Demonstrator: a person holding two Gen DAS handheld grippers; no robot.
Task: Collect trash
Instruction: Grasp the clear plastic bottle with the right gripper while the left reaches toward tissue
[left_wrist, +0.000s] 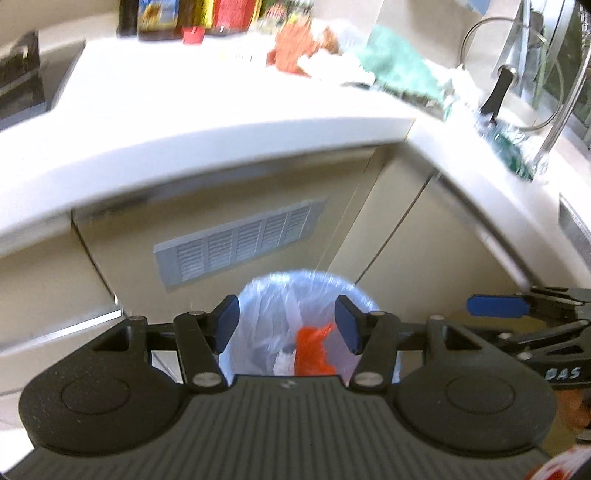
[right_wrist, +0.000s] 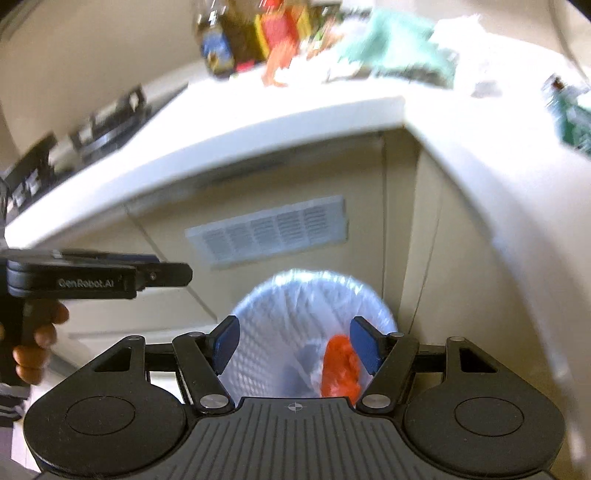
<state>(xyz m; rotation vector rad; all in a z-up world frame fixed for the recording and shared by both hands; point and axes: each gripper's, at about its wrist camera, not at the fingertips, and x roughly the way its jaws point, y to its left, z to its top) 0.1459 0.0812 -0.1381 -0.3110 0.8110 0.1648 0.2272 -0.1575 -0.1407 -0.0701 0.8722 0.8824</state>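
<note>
Both our left claw (left_wrist: 287, 323) and right claw (right_wrist: 294, 345) hang half-open and empty above the bin (left_wrist: 308, 291); reaching blurred counter (left_wrist: 207, 122) scraps risks misgrasps.

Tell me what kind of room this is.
Most likely a home kitchen: a white countertop over cabinet doors, a stovetop at its left end, a faucet at the right, and a bag-lined trash bin on the floor below.

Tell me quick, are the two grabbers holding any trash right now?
Left gripper: open, holding nothing.
Right gripper: open, holding nothing.
</note>
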